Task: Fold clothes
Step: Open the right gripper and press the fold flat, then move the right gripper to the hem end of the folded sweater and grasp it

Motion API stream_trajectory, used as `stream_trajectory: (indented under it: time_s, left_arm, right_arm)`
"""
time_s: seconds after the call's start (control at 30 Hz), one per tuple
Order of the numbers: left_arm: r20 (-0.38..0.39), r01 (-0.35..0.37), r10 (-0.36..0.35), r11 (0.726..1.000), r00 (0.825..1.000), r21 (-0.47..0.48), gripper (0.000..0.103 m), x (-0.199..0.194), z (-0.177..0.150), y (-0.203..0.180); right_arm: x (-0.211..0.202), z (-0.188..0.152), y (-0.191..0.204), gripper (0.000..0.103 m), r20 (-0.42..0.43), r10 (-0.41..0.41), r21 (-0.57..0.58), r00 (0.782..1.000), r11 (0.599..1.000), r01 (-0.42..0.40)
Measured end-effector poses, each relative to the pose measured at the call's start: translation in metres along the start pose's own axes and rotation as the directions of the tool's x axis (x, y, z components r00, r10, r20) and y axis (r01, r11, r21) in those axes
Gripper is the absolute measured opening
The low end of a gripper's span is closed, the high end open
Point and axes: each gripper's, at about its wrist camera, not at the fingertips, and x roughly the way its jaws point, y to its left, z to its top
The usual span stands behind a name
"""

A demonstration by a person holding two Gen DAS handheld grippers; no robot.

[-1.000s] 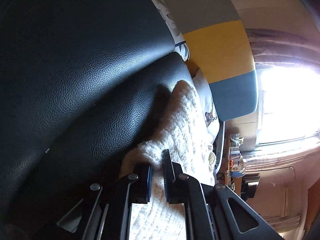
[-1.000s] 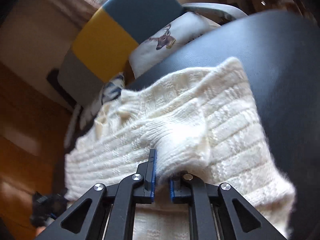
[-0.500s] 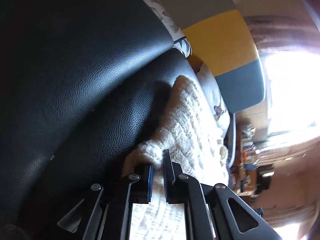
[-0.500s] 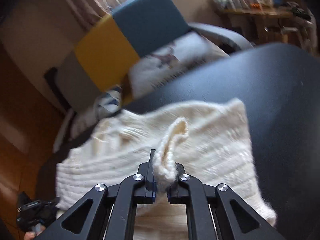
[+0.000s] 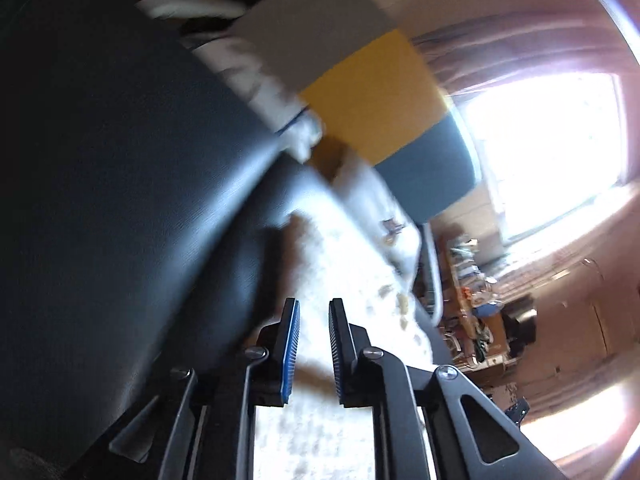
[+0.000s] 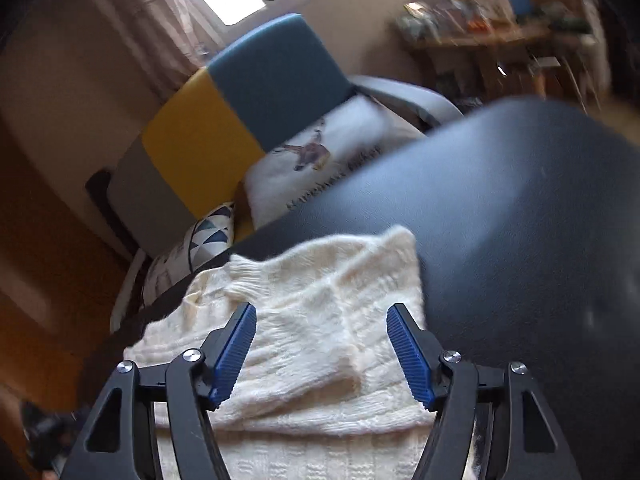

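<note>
**Both grippers above the folded knit, jaws parting**

The right gripper (image 6: 321, 350) hangs over the cream cable-knit sweater (image 6: 304, 320), its blue ribbed pads spread wide and opening further — nothing between them, the knit lying below. The left gripper (image 5: 313, 346) has only a narrow gap, also widening; white knit (image 5: 344, 280) shows through it, and the pads do not appear to press on it. The sweater lies folded on the black leather cushion (image 6: 520, 240), its far edge well short of the cushion's rim, with bare leather to its right. Beyond the cushion stand a white printed pillow (image 6: 328, 152) and a grey, yellow and teal chair back (image 6: 224, 120) — farther off, a cluttered wooden shelf (image 6: 500, 36) and a bright window (image 5: 548, 152).
</note>
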Motion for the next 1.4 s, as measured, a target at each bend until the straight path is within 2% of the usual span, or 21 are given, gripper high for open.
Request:
stream_trajectory:
  time_s: [0.1, 0.17, 0.27, 0.33, 0.4, 0.43, 0.5, 0.67, 0.7, 0.77, 0.87, 0.93, 1.0, 1.07, 1.2, 1.27, 1.4]
  left_arm:
    - [-0.008, 0.015, -0.014, 0.998, 1.0, 0.06, 0.013, 0.029, 0.013, -0.026]
    - [-0.021, 0.01, -0.008, 0.995, 1.0, 0.097, 0.013, 0.052, 0.02, -0.04]
    - [-0.05, -0.048, 0.055, 0.991, 0.997, 0.125, 0.013, 0.083, 0.023, -0.045]
    - [-0.069, -0.102, 0.112, 0.986, 0.991, 0.133, 0.013, 0.1, 0.02, -0.035]
    - [-0.091, -0.199, 0.216, 0.967, 0.972, 0.161, 0.012, 0.119, 0.018, -0.02]
    - [-0.09, -0.209, 0.225, 0.964, 0.97, 0.165, 0.002, 0.123, 0.016, -0.012]
    - [-0.073, -0.169, 0.185, 0.967, 0.98, 0.189, 0.002, 0.121, 0.013, -0.004]
    - [-0.072, -0.207, 0.234, 0.941, 0.97, 0.267, 0.002, 0.116, 0.011, -0.016]
    - [-0.064, -0.214, 0.239, 0.938, 0.969, 0.274, 0.004, 0.11, 0.009, -0.019]
    - [-0.032, -0.214, 0.234, 0.931, 0.972, 0.296, 0.014, 0.089, 0.003, -0.026]
    - [-0.009, -0.174, 0.189, 0.922, 0.982, 0.346, 0.014, 0.059, -0.014, -0.035]
    - [-0.026, -0.159, 0.184, 0.906, 0.983, 0.393, 0.014, 0.052, -0.029, -0.039]
    - [-0.054, -0.168, 0.21, 0.89, 0.976, 0.423, 0.014, 0.054, -0.041, -0.038]
    - [-0.078, -0.201, 0.258, 0.881, 0.963, 0.429, 0.012, 0.063, -0.049, -0.029]
    - [-0.093, -0.208, 0.264, 0.896, 0.96, 0.393, 0.009, 0.066, -0.047, -0.018]
    - [-0.106, -0.208, 0.264, 0.905, 0.959, 0.371, 0.011, 0.059, -0.044, -0.021]
    - [-0.108, -0.164, 0.212, 0.925, 0.971, 0.342, 0.017, 0.021, -0.051, -0.021]
  right_arm:
    - [0.017, -0.004, 0.04, 0.07, -0.061, 0.024, -0.146, 0.998, 0.989, -0.032]
    - [0.033, -0.01, 0.064, 0.07, -0.103, 0.011, -0.227, 0.995, 0.973, -0.034]
    - [0.06, -0.02, 0.081, 0.07, -0.169, -0.046, -0.294, 0.985, 0.956, -0.006]
    - [0.072, -0.031, 0.078, 0.07, -0.182, -0.128, -0.328, 0.975, 0.943, 0.063]
    - [0.084, -0.043, 0.066, 0.07, -0.198, -0.209, -0.342, 0.958, 0.93, 0.132]
    - [0.084, -0.049, 0.062, 0.07, -0.176, -0.206, -0.358, 0.963, 0.924, 0.132]
    - [0.082, -0.058, 0.059, 0.07, -0.132, -0.197, -0.394, 0.972, 0.91, 0.131]
    - [0.082, -0.06, 0.058, 0.071, -0.123, -0.205, -0.396, 0.971, 0.907, 0.142]
    - [0.081, -0.06, 0.058, 0.071, -0.122, -0.204, -0.395, 0.971, 0.908, 0.141]
    - [0.081, -0.059, 0.058, 0.071, -0.122, -0.202, -0.393, 0.972, 0.909, 0.14]
    - [0.08, -0.06, 0.057, 0.072, -0.118, -0.205, -0.389, 0.972, 0.91, 0.145]
    - [0.08, -0.059, 0.059, 0.072, -0.118, -0.207, -0.388, 0.971, 0.91, 0.147]
    - [0.081, -0.058, 0.06, 0.072, -0.119, -0.21, -0.389, 0.97, 0.909, 0.149]
    - [0.082, -0.058, 0.061, 0.073, -0.118, -0.216, -0.392, 0.969, 0.907, 0.154]
    - [0.083, -0.055, 0.062, 0.073, -0.132, -0.222, -0.395, 0.966, 0.906, 0.154]
    - [0.075, -0.049, 0.061, 0.073, -0.17, -0.193, -0.366, 0.966, 0.923, 0.12]
    - [0.024, -0.043, 0.034, 0.073, -0.187, -0.05, -0.211, 0.981, 0.977, 0.01]
